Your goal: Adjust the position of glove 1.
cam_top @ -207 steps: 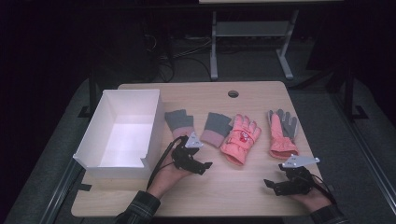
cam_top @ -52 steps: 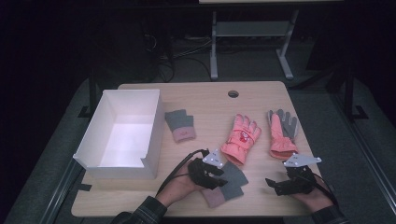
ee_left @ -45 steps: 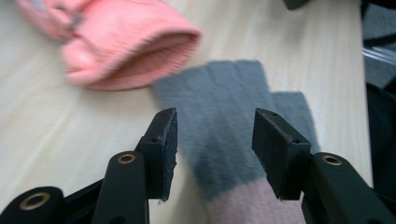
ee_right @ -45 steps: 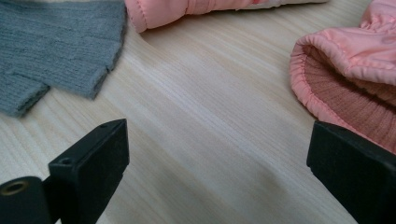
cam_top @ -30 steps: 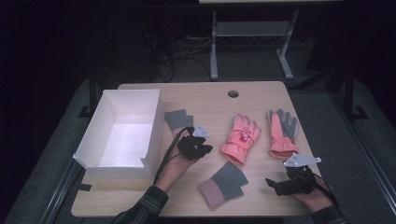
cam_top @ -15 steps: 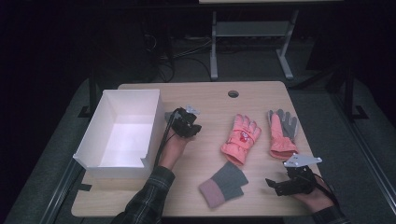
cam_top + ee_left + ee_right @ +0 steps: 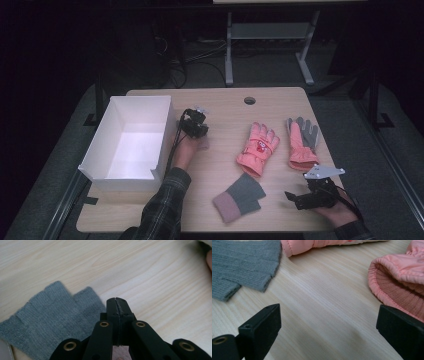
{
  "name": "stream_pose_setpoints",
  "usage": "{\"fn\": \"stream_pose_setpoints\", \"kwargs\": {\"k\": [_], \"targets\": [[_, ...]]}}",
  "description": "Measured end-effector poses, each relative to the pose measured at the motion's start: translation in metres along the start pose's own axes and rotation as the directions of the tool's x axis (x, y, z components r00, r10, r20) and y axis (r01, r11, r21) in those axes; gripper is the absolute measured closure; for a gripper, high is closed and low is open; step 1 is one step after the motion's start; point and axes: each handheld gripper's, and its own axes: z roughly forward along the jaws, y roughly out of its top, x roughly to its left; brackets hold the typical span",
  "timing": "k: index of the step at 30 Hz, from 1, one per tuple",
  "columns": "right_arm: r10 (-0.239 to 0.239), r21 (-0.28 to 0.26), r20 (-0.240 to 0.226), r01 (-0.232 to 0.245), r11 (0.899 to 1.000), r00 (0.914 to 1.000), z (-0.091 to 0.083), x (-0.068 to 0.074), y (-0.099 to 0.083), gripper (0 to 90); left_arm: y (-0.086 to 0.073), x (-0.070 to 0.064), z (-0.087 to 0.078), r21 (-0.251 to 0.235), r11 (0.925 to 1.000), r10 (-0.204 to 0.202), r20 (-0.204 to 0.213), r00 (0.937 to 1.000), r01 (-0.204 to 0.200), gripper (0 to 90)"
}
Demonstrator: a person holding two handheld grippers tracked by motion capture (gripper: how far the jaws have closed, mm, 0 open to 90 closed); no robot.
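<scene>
Wooden surface [image 7: 220,165] inspected: beside the white box [image 7: 131,141], our left hand-held gripper [image 7: 117,305] sits fully closed and empty over the grey glove [image 7: 52,317], presumably lining up a pickup; right hand-held gripper [image 7: 329,327] idles, jaws wide.

The light wooden table [image 7: 220,110] carries an open white rectangular box [image 7: 131,142], two grey knitted fingerless gloves [image 7: 240,196] [image 7: 50,320], and two pink padded ski gloves [image 7: 257,148] [image 7: 301,142].
</scene>
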Motion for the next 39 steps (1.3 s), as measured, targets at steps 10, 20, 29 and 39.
{"fn": "stream_pose_setpoints", "kwargs": {"k": [10,20,29,39], "targets": [[0.01,-0.004,-0.002,-0.01,1.0,0.9999,0.0,-0.001,0.0,5.6,-0.006,0.006,0.015,0.028,0.9993,-0.026,0.007,0.9996,0.025,89.8],[0.011,-0.001,-0.001,-0.011,1.0,0.9999,0.0,-0.001,0.0,5.7,-0.006,-0.008,0.016,0.029,0.9993,0.021,0.093,0.9954,-0.024,89.8],[0.002,0.003,0.002,-0.002,1.0,1.0,0.001,-0.001,0.0,5.8,-0.003,-0.04,0.018,0.02,0.9963,0.078,0.189,0.979,-0.083,89.8],[0.001,0.005,0.005,-0.001,1.0,1.0,0.0,0.0,0.0,5.8,-0.008,-0.077,0.017,-0.009,0.9888,0.146,0.273,0.951,-0.149,89.8]]}}
